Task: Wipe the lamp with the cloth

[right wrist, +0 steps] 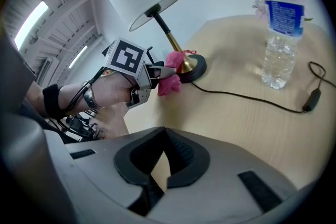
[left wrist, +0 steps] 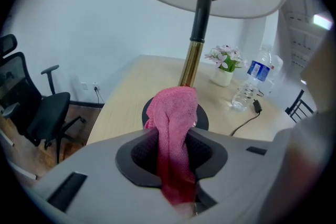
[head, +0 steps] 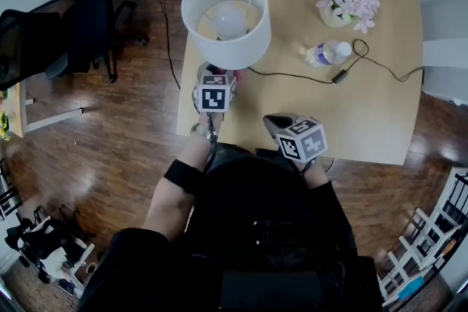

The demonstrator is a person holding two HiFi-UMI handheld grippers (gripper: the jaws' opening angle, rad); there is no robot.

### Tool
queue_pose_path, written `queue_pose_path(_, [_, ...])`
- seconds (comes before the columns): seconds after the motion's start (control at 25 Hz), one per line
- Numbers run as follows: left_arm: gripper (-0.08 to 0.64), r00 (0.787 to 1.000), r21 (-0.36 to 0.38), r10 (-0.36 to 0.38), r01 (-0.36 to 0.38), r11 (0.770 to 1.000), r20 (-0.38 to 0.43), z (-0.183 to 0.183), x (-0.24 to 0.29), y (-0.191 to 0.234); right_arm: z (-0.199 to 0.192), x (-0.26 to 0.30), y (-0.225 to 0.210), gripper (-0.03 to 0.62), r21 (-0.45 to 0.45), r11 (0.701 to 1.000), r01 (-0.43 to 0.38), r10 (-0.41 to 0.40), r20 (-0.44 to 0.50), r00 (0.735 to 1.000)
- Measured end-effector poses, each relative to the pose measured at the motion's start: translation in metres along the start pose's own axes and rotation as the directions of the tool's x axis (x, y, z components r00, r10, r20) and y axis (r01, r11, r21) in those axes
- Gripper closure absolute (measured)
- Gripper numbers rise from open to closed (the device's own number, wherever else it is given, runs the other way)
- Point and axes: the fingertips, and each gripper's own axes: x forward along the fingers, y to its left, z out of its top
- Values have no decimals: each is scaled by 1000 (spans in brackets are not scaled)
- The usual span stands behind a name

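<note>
Gripping a pink cloth [left wrist: 173, 128], the left tool [left wrist: 176, 149] has its jaws clenched on the fabric, which bunches up out of them and rises just ahead of the tips. Its own view shows the lamp [left wrist: 197, 44] close in front. The brass and black pole stands straight beyond the cloth, the dark round base [left wrist: 203, 120] lies right behind the fabric, and the underside of the shade hangs overhead. Whether the cloth touches the pole or base cannot be told from here. The head view hides all of this: the white shade covers the tips, and only the marker cube shows below its rim.

The right tool [right wrist: 164, 162] is released and empty, its jaws a little apart with bare table [right wrist: 236, 128] showing through the gap. Its view looks sideways at the other tool, showing the cloth just beside the lamp base, low on the pole, and the hand [right wrist: 94, 92] with a wristband that carries it.

A water bottle [right wrist: 281, 39] stands ahead and to the right of the right tool, with a black cord [right wrist: 252, 99] running from the lamp base across the table in front of it. Only the head and left gripper views show the pot of pale flowers [head: 349, 0] clearly, well beyond both tools. An office chair [left wrist: 37, 107] stands on the floor off to the left of the left tool.
</note>
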Motion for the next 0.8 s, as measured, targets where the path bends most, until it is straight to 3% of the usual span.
queue_pose_path(0.2, [446, 995, 121, -100, 101, 987, -20, 6, 4, 13, 20, 32, 35, 588, 19, 1000, 0, 0, -4, 1000])
queue_pose_path(0.36, [446, 983, 217, -176, 184, 959, -54, 10, 10, 22, 42, 61, 61, 588, 68, 997, 24, -26, 34, 999])
queue_pose_path(0.48, [445, 967, 286, -240, 255, 924, -84, 16, 18, 25, 57, 78, 83, 588, 115, 992, 43, -51, 74, 996])
queue_pose_path(0.6, [445, 953, 378, -282, 303, 875, -112, 21, 23, 29, 53, 87, 107, 588, 154, 987, 50, -64, 90, 994])
queue_pose_path(0.8, [445, 944, 511, -301, 326, 795, -134, 29, 32, 29, 43, 76, 98, 588, 241, 968, 68, -110, 163, 981])
